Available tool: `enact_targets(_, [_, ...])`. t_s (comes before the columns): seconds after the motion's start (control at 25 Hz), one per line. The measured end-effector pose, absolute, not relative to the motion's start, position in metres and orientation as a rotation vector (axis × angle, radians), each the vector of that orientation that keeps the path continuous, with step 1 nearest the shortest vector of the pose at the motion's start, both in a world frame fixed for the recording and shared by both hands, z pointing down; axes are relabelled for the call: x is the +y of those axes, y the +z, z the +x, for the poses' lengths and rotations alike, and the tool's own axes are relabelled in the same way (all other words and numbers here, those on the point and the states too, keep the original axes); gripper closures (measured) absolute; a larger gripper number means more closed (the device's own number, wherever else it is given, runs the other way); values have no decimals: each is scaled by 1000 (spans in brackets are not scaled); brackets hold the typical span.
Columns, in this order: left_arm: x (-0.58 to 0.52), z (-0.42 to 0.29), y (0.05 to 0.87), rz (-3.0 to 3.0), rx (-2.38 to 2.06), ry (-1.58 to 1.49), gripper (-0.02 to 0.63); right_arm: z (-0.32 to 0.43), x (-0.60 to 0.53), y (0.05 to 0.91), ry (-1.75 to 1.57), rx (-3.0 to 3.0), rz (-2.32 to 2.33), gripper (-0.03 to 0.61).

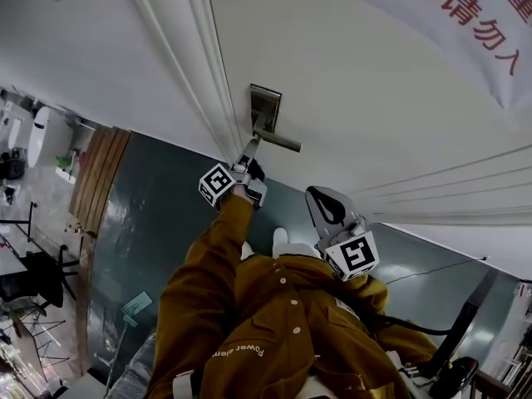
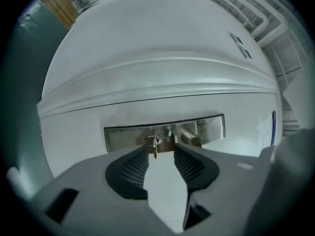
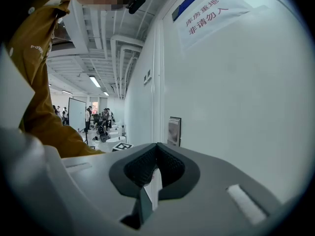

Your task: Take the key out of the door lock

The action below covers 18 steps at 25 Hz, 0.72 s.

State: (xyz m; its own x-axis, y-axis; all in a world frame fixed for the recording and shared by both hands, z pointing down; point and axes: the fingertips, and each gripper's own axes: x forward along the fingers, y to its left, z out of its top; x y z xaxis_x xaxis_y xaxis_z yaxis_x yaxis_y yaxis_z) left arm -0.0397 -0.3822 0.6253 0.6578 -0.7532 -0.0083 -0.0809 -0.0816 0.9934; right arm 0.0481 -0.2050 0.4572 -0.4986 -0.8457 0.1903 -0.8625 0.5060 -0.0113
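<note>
A small silver key (image 2: 153,144) sticks in the lock of a steel plate (image 2: 123,135) on a white door (image 1: 374,98). A lever handle (image 1: 278,142) stands out beside it. My left gripper (image 2: 160,150) is open, and the key sits between its two fingertips, nearer the left pad (image 2: 135,166); the pads do not press on it. In the head view the left gripper (image 1: 249,152) reaches up to the plate (image 1: 265,106) and the key is too small to see. My right gripper (image 3: 157,144) is shut and empty, held back from the door (image 1: 320,202).
A white sign with red characters (image 1: 465,15) hangs on the door. The door frame moulding (image 1: 208,65) runs left of the lock. Dark floor (image 1: 141,214) lies below. A brown sleeve (image 1: 199,289) holds the left gripper. Distant people (image 3: 98,118) stand in the hall.
</note>
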Motion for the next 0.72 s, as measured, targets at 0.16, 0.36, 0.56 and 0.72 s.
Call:
enact_targets(0.16, [-390, -30, 634, 1558, -705, -635, 476, 51, -204, 458, 159, -2582, 1481, 572])
enact_targets(0.36, [-393, -29, 634, 1542, -715, -652, 592, 54, -204, 456, 156, -2583, 1483, 572])
enact_targets(0.56, [-391, -30, 635, 1515, -693, -662, 594, 53, -203, 455, 154, -2588, 1483, 572])
enact_targets(0.72, [-389, -32, 634, 1510, -693, -646, 594, 51, -203, 454, 150, -2595, 1480, 572])
